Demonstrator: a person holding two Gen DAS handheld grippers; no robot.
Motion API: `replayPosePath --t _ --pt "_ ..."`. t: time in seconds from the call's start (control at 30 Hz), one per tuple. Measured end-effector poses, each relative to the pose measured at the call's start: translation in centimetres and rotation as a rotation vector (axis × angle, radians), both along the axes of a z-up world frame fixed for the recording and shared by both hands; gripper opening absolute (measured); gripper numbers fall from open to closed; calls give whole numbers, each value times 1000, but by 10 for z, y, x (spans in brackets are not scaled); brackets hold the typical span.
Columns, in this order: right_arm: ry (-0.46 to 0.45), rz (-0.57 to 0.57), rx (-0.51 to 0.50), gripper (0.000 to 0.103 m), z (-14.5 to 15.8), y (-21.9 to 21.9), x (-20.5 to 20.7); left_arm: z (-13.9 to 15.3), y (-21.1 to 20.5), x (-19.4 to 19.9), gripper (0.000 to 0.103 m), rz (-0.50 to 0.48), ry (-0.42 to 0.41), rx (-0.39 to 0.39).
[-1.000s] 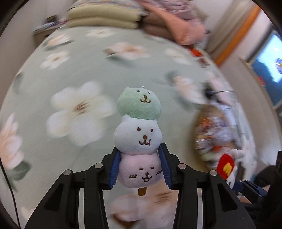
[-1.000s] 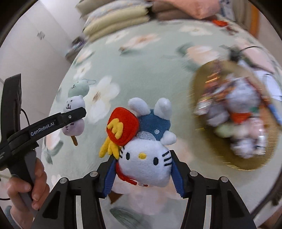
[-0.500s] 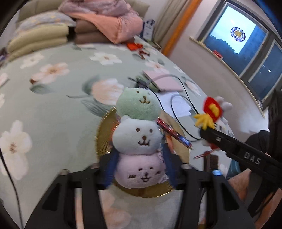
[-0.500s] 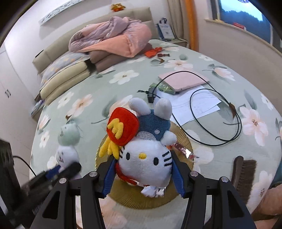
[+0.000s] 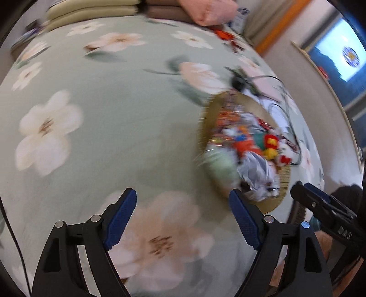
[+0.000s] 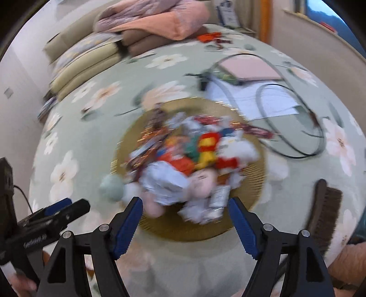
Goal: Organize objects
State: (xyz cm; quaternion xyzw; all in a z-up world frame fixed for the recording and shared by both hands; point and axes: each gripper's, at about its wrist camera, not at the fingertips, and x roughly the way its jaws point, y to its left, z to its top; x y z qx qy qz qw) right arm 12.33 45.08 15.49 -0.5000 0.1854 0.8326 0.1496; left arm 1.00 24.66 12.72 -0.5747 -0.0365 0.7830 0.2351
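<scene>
A round gold woven basket (image 6: 173, 230) holds a blurred heap of toys and wrappers. The stacked-bear plush (image 6: 114, 187), green head outward, lies across its left rim; it shows in the left wrist view as a green blur (image 5: 220, 168). The white kitty plush with red fries (image 6: 228, 148) rests in the heap, also as a red and white spot (image 5: 273, 144). My right gripper (image 6: 185, 225) hangs over the basket's near rim, jaws opening, nothing between them. My left gripper (image 5: 183, 219) is over the bedspread left of the basket (image 5: 205, 118), jaws opening and empty.
A brown brush (image 6: 324, 205) lies right of the basket. Behind it are a black cable (image 6: 295, 128), white papers and a pink notebook (image 6: 249, 68). Pillows (image 6: 87, 61) and a pink blanket (image 6: 160, 20) are stacked at the far edge of the floral bedspread (image 5: 114, 128).
Both grippers have opened and let go of their plush toys, which now lie in the basket. The left gripper has swung away to the left of the basket.
</scene>
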Motion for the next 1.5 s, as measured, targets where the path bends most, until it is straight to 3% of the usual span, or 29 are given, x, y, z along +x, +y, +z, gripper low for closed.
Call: replayPosePath --t 0.2,0.43,0.8,1.03,1.1,1.17,1.2,1.27,1.33,1.43,1.5 --pt "1 143 -51 76 -6 -76 -25 -5 -89 -1 82 139 8 -73" --pt "-20 204 -86 76 -14 -168 -59 -9 -178 -5 82 218 35 -167" --pt "-112 286 -21 76 -57 -269 -89 -54 -260 -6 82 261 39 -364" --pt "-196 270 52 76 -103 -284 -96 -92 -282 3 82 265 34 -390" --pt "-205 254 93 76 -115 -284 -94 -107 -285 4 82 276 47 -436" --pt "-189 251 155 76 -133 -284 -87 -119 -290 6 92 289 76 -444" --pt "-181 259 183 76 -142 -285 -82 -120 -294 7 103 312 103 -437" --pt "-190 274 198 78 -157 -284 -74 -126 -303 12 103 350 140 -381" --pt "-118 225 205 103 -159 -277 -57 -126 -307 20 103 370 207 -341" --pt "-38 186 130 103 -169 -261 -44 -127 -301 25 103 304 324 -356" --pt "-2 243 188 103 -170 -265 -45 -128 -303 17 103 292 326 -324"
